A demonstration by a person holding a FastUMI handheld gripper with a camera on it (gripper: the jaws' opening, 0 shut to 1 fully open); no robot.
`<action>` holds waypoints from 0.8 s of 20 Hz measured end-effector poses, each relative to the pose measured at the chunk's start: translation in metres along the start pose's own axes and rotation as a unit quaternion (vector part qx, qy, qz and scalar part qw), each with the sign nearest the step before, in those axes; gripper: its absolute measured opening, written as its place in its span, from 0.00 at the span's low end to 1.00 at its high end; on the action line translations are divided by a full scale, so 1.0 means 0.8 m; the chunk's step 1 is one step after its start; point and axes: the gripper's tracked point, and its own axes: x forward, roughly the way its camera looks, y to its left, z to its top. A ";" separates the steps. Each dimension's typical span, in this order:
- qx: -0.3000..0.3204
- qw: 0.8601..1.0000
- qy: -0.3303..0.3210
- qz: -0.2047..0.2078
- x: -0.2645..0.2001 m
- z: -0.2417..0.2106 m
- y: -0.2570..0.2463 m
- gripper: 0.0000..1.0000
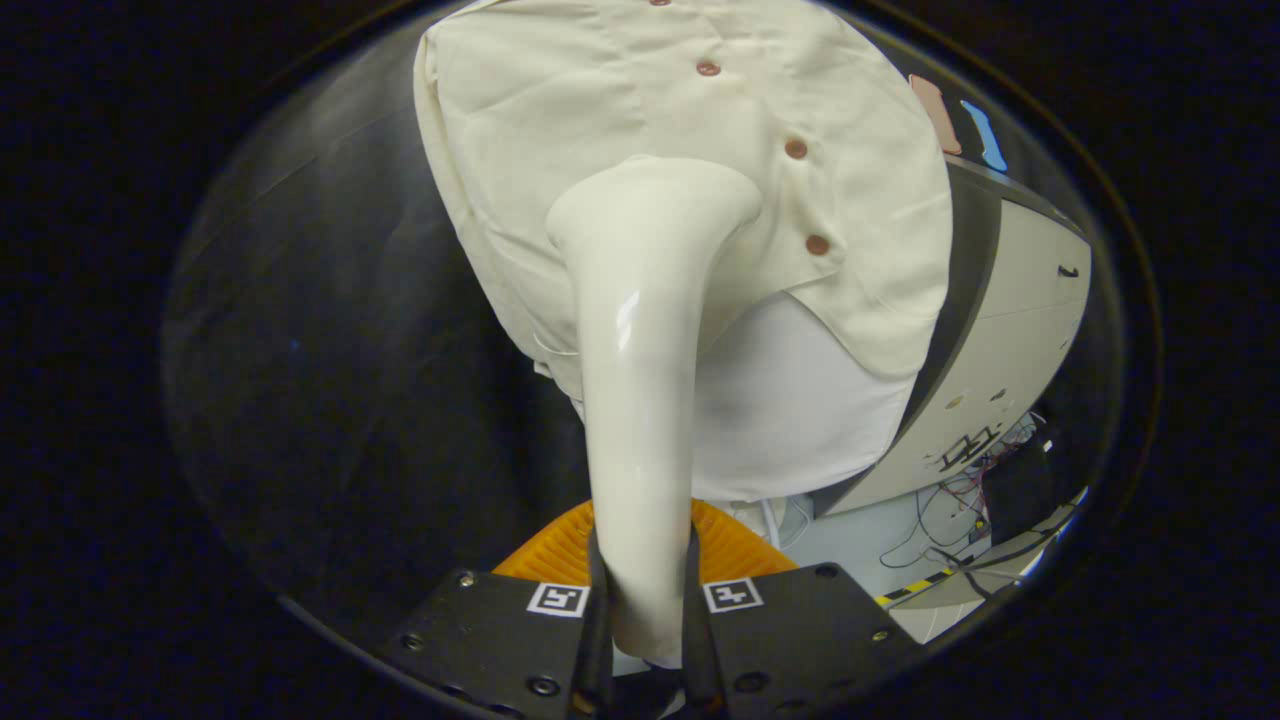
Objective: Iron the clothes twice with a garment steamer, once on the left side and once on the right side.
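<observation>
Garment steamer (640, 330): handle clamped between both fingers of hand-held gripper (642, 620), head at 12 o'clock, touching cream buttoned shirt (560, 110). White underlayer (790, 400) below shirt hem. Orange ribbed object (735, 545) behind fingers.

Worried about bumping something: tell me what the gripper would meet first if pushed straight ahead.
Likely the cream shirt: the gripper is shut on the steamer, whose head lies against it or just short; depth unclear.

The steamer (640, 400) is glossy cream-white. The shirt (620, 120) beyond it is pale cream with reddish-brown buttons (796, 148), over a white cloth (790, 410). Near the gripper (643, 600), closed on the steamer's handle, sits something ribbed and orange (560, 550), perhaps a base. Each finger mount carries a black-and-white square marker (732, 595). To the right is a grey and beige panel (1010, 330).
</observation>
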 end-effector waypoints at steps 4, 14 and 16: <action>-0.009 0.999 -0.044 -0.001 -0.054 0.032 -0.001 0.28; 0.006 0.987 -0.156 -0.022 -0.170 0.152 -0.025 0.27; 0.007 0.985 -0.172 -0.028 -0.180 0.175 -0.033 0.27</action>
